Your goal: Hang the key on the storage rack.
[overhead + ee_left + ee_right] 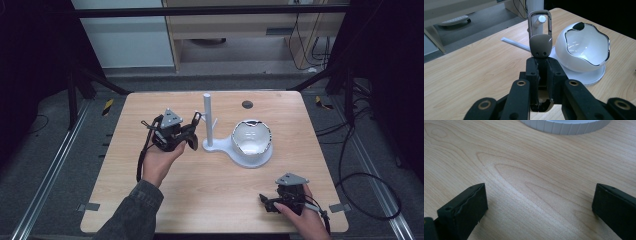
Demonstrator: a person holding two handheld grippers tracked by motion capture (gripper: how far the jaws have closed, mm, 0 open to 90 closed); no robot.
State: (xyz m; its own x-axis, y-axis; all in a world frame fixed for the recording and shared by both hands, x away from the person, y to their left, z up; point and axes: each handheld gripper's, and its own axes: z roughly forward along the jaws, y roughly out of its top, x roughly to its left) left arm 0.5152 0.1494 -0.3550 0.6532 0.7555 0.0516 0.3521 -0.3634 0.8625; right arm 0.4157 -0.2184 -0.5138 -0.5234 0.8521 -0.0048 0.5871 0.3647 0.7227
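Between the closed jaws of the left gripper (541, 82), a taupe metal carabiner key clip (540, 37) is clamped by its solid lower body, loop projecting forward. The clip is judged light, rigid and smooth; grip belongs on the flat body, never the sprung gate. Directly ahead of the loop stands the white peg (539, 20) of the white stand (208, 122); its pale bowl (584, 50) sits right of the jaws. The right gripper (539, 202) rests apart on the wooden table (524, 165), jaws spread, holding nothing.
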